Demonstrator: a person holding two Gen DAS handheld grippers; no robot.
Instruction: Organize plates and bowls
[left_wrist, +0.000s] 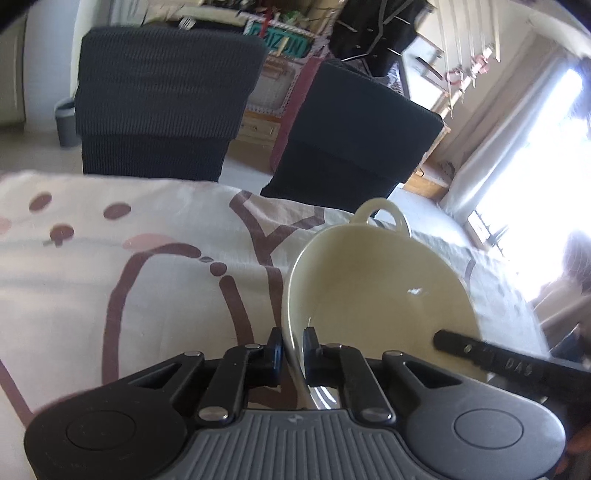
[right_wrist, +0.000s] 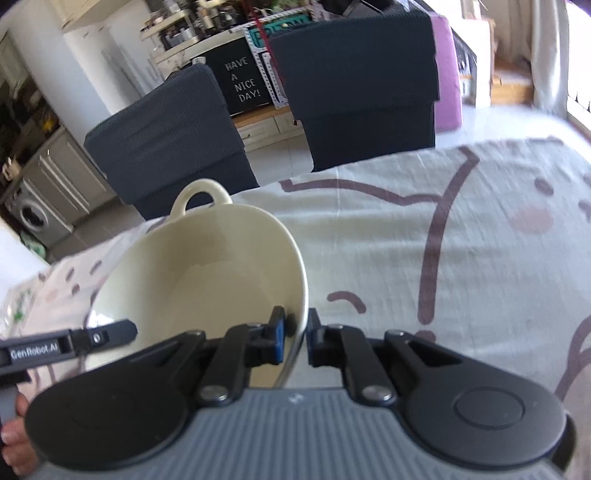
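A cream bowl (left_wrist: 373, 280) with a loop handle on its far rim is held by both grippers over the patterned tablecloth (left_wrist: 110, 266). My left gripper (left_wrist: 293, 349) is shut on the bowl's left rim, one pad inside and one outside the wall. In the right wrist view the same cream bowl (right_wrist: 207, 269) shows tilted, and my right gripper (right_wrist: 295, 332) is shut on its right rim. A finger of the other gripper (left_wrist: 480, 354) reaches in from the right in the left wrist view, and the left gripper's finger (right_wrist: 99, 338) comes in from the left in the right wrist view.
Two dark covered chairs (left_wrist: 162, 99) (left_wrist: 354, 133) stand at the table's far edge. Behind them are shelves and a black sign (right_wrist: 242, 83). A bright window (left_wrist: 535, 184) lies to the right. A person's hand (right_wrist: 14, 432) shows at the lower left.
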